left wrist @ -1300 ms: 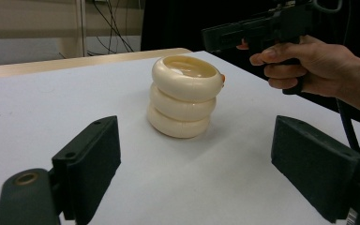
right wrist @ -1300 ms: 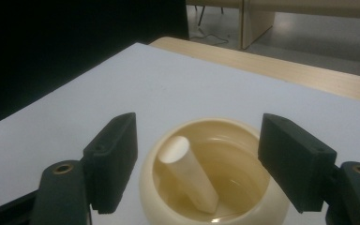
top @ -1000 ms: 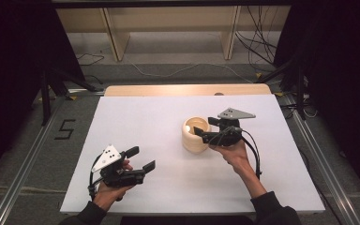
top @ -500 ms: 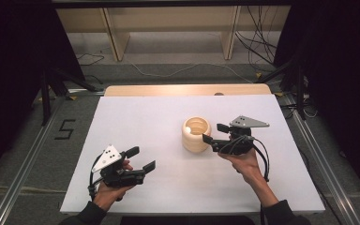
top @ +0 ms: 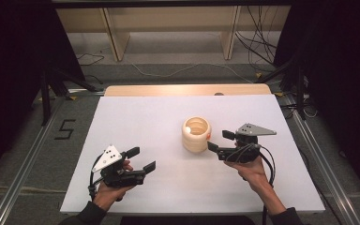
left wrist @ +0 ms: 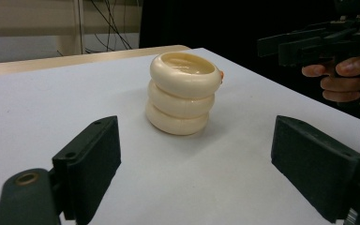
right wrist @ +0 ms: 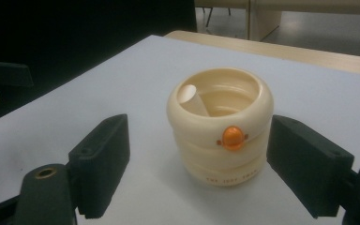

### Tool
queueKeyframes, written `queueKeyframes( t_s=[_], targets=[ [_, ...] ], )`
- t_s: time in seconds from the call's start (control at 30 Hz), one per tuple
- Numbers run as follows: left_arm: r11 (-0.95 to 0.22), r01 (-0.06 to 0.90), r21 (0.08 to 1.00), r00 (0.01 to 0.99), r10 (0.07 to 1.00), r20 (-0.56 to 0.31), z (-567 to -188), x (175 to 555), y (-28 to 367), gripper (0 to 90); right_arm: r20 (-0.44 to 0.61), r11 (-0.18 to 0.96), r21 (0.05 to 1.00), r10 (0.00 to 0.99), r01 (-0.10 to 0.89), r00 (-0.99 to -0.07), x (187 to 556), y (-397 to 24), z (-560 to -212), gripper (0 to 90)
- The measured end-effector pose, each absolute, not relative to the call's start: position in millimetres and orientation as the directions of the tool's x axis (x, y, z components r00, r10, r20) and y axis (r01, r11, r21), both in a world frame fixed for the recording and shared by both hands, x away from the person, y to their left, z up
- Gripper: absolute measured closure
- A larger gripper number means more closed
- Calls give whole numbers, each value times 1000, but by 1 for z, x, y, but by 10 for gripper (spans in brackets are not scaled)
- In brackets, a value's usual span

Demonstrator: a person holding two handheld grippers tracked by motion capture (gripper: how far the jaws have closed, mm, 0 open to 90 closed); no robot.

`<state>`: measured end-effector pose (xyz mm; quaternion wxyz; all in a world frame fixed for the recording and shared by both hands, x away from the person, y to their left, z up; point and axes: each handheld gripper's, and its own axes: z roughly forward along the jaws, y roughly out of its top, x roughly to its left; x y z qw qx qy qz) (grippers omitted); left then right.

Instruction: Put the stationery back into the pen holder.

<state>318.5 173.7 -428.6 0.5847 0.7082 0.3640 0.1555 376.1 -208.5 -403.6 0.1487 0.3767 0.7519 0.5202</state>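
Where the white counter lies bare around it, we see the cream ribbed plastic cup, stacked like three rings with an orange button on its side, standing upright near the middle. Inside it leans a pale rolled piece against the wall. Our right hand-held gripper sits just beside the cup, jaws just opening, released, nothing pressed. Our left hand-held gripper rests well apart, released.

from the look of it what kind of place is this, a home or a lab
Most likely a lab or recording rig, not a home: a white table on metal rails, cables trailing over the floor, dark curtains at the sides, and a taped number 5 on the floor.
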Motion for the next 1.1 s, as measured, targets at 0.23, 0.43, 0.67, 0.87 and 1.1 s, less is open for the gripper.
queueKeyframes(
  t_s=[0.23,0.43,0.67,0.87,1.1],
  targets=[
    [-60,339,939,690,694,-205,-429,319,173,156,159,181,899,715,399,-681,367,-209,-406,217],
    [-71,346,936,696,688,-205,-430,319,172,156,153,188,900,710,393,-688,361,-210,-409,214],
    [-75,347,935,696,688,-203,-430,319,172,156,148,194,899,707,391,-691,353,-213,-415,211],
    [-80,346,935,699,687,-200,-430,319,172,156,147,192,902,706,386,-693,347,-217,-418,210],
    [-81,347,934,700,686,-200,-430,319,173,156,135,191,907,711,375,-690,340,-225,-422,211]
  ],
)
